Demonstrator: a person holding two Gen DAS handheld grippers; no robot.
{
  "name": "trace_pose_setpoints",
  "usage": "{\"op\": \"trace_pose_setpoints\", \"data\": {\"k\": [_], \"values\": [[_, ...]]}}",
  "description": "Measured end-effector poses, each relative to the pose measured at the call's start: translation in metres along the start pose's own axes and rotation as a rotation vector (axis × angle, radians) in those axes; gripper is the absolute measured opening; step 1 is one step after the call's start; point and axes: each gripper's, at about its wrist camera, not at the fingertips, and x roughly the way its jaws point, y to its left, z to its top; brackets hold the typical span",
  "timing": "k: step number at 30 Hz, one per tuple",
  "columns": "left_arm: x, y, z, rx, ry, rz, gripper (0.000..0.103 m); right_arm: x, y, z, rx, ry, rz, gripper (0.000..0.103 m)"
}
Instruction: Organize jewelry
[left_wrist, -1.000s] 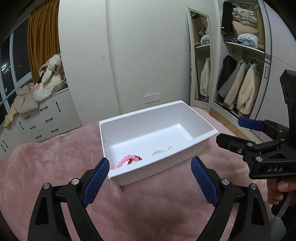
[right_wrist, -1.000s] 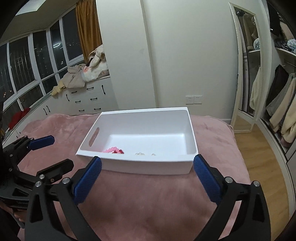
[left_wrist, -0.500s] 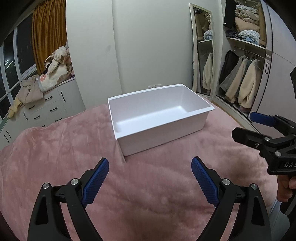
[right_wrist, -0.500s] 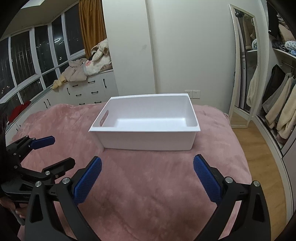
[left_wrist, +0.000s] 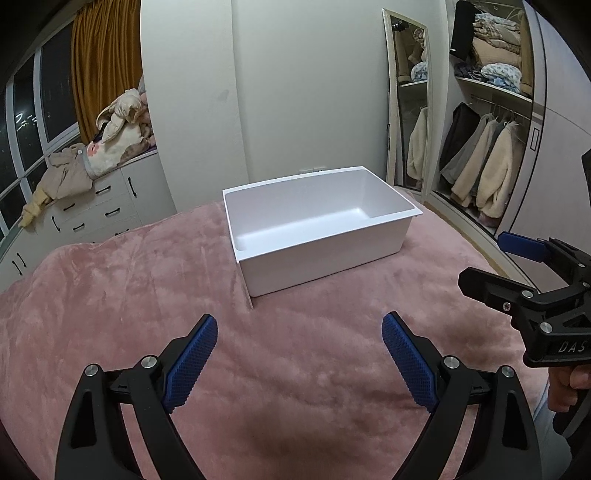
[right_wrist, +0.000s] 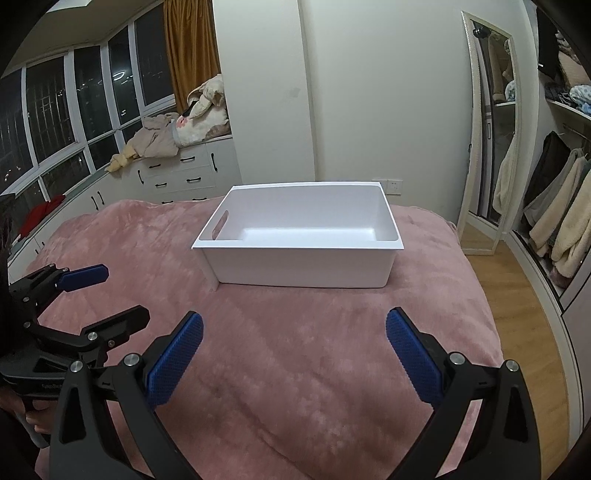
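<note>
Both grippers are empty with their jaws spread wide, hovering low over the pink blanket (right_wrist: 295, 369). The white bin (right_wrist: 303, 266) sits ahead of the right gripper (right_wrist: 294, 349) and ahead and a bit right of the left gripper (left_wrist: 299, 356), well apart from both. The jewelry is the catch: from this low angle you only see the bin's far inner walls and a strip of its floor, no pieces visible, and none on the blanket either, so I can't tell where it is. My guess at the risks: reaching in blind over the near wall and knocking the rim, since a light bin on a soft bed would probably tip or slide. Small stuff could also slip from those wide blue pads (right_wrist: 173, 363) and vanish into the plush
</note>
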Motion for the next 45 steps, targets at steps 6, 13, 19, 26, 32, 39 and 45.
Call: {"op": "trace_pose_setpoints", "data": {"k": [6,13,19,26,32,39,45], "values": [[-0.002,-0.001,0.002,0.0,-0.001,-0.002,0.092,-0.005,-0.003,-0.001,0.005,-0.006,-0.003,0.098],[-0.003,-0.004,0.003,0.004,0.001,-0.003,0.092,-0.008,-0.006,0.0,0.013,-0.01,-0.005,0.098],[-0.005,-0.008,0.009,0.004,-0.001,-0.007,0.092,-0.009,-0.008,0.0,0.021,-0.012,-0.007,0.098],[-0.004,-0.012,0.008,-0.002,0.006,-0.013,0.092,-0.01,-0.01,-0.001,0.027,-0.009,-0.009,0.098],[-0.003,-0.013,0.007,-0.005,0.008,-0.014,0.092,-0.009,-0.011,-0.002,0.027,-0.009,-0.008,0.098],[-0.002,-0.013,0.005,-0.007,0.012,-0.018,0.092,-0.009,-0.011,-0.002,0.027,-0.009,-0.006,0.098],[-0.002,-0.013,0.004,-0.004,0.01,-0.016,0.092,-0.01,-0.012,-0.002,0.034,-0.012,-0.008,0.098]]}}
